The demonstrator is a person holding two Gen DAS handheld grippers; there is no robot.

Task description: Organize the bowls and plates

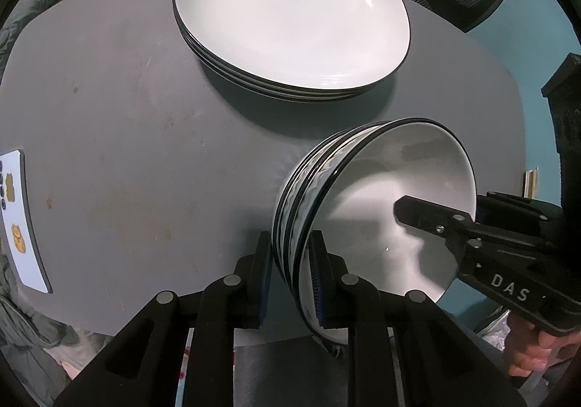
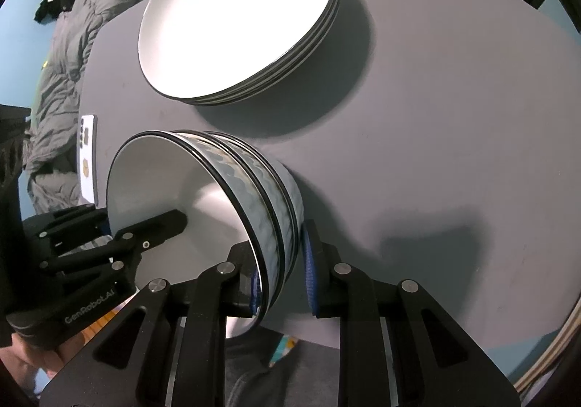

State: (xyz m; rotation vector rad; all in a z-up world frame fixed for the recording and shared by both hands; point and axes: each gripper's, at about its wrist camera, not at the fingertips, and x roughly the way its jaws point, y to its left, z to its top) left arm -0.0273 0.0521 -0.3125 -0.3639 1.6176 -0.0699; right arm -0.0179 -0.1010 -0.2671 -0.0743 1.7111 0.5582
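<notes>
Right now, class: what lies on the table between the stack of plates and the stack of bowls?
Nothing: in both wrist views only bare grey table and shadow separate the stack of plates from the stack of bowls.

Both claws (image 1: 290, 272) clamp the nested bowls' (image 1: 381, 203) rim.

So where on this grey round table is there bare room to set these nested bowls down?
Bare grey tabletop lies between the stack of white black-rimmed plates and the white phone. It is crowded where both grippers clamp the nested white-and-blue bowls beside the plates.
</notes>
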